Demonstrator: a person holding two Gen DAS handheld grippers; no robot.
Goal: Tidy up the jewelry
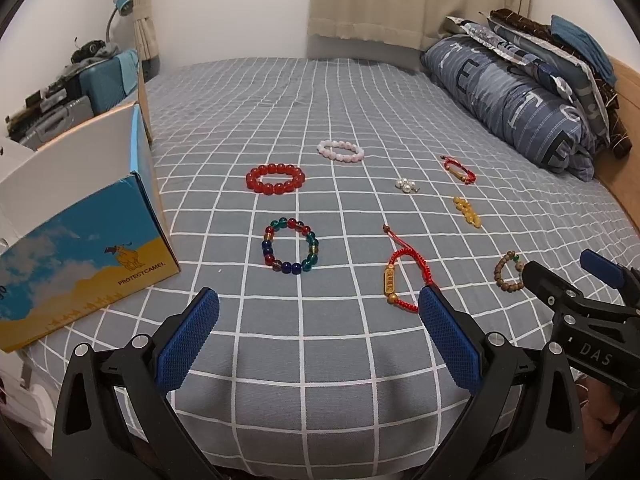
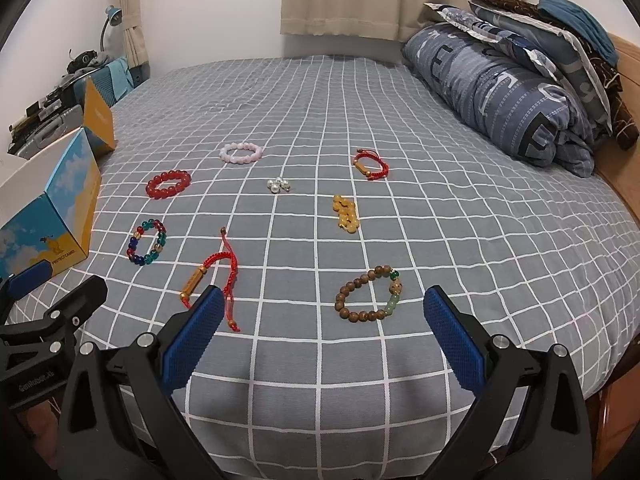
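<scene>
Eight pieces strewn right of the open box [image 1: 86,240], none inside. Wooden bracelet [image 2: 370,295] dead ahead of the spread, empty right gripper [image 2: 320,332], farthest from the box; left gripper [image 1: 316,340] likewise spread, empty

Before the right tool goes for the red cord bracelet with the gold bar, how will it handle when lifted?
The red cord bracelet will probably go floppy: its braided loop lies limp on the bedspread, with loose tails. The gold bar is likely the heaviest part, so it may swing down. The right tool is open; pinching the cord should hold better than the smooth bar.
</scene>
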